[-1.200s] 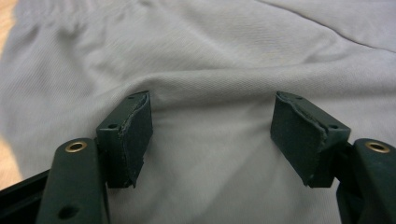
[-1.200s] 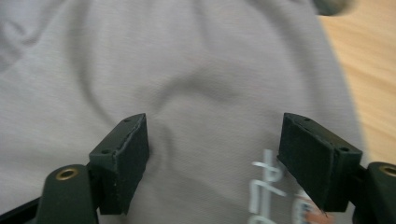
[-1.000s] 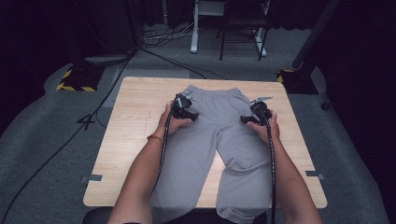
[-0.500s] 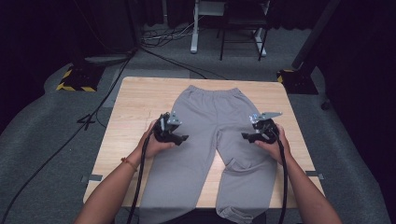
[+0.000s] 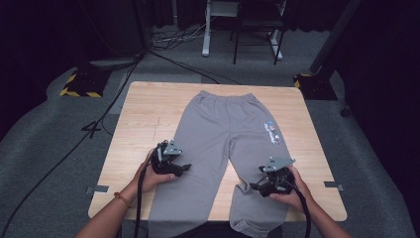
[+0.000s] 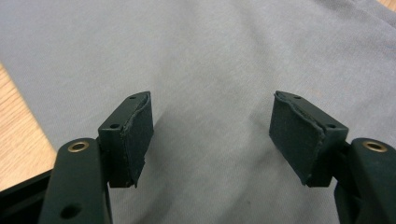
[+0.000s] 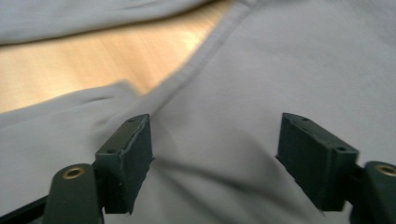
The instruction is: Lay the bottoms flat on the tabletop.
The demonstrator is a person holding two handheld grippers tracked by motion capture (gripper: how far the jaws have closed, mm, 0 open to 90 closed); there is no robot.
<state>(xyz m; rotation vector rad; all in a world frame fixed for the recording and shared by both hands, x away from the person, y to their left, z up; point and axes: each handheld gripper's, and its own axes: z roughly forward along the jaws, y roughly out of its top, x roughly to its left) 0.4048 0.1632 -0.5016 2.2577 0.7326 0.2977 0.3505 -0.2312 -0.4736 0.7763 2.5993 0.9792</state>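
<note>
Both claws, left claw and right claw, wide, gripping nothing, hovered over grey sweatpants spread flat on bench. Best pinched low at each leg, evenly.

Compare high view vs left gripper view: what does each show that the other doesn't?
High view alone: the whole grey sweatpants laid flat, waistband far, a small print on one leg, the right hand-held gripper, both forearms, the floor. Left gripper view alone: the black pads close up, jaws apart, nothing between them. Both: grey fabric, wooden table, left hand-held gripper.
</note>
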